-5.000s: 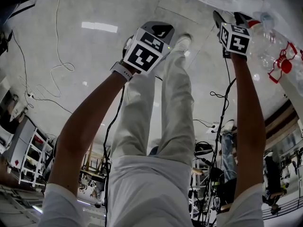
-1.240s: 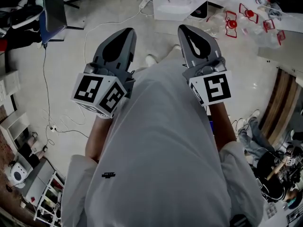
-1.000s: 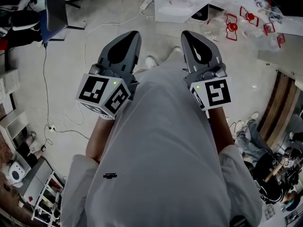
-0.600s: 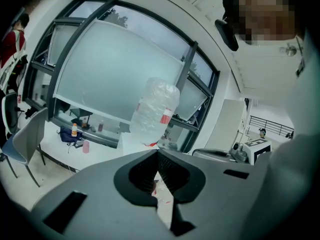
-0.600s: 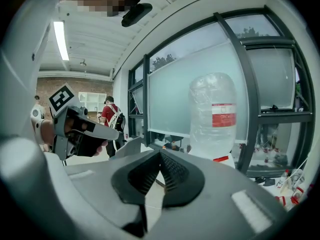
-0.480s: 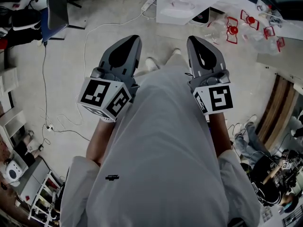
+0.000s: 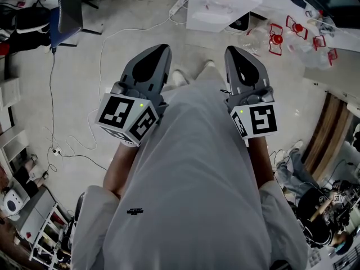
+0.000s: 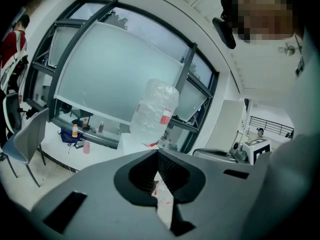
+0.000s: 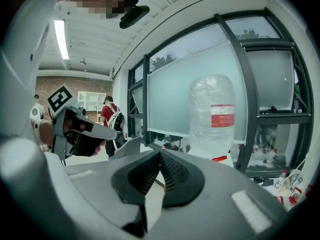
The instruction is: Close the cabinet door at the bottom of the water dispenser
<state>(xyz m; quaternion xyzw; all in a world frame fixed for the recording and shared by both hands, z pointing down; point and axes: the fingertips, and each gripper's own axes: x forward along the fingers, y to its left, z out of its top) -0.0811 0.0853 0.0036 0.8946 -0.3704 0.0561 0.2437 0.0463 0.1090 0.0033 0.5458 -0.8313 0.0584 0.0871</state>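
Basically a stand-off pose: the person faces the water dispenser [image 7: 224, 7], a white unit at 12 o'clock in the head view, well apart from both tools. At 10 o'clock of the torso is the left gripper [image 7: 159, 50], and at 2 o'clock the right gripper [image 7: 235, 52]. Both are tucked beside the waist with noses aimed forward, likely a carry posture, since nothing is within reach yet. Left jaws are fully together with nothing between them; right jaws likewise meet tip to tip, empty. Both gripper views put the big clear bottle [image 8: 156, 109] on the dispenser near 12 o'clock, so the aim looks lined up. As for the cabinet door at the base, no view shows it: the head view catches only the unit's top, and the gripper bodies block the low part. Whether it is open or closed cannot be told. Judged: closing not begun, and closed jaws would suit a nose push.
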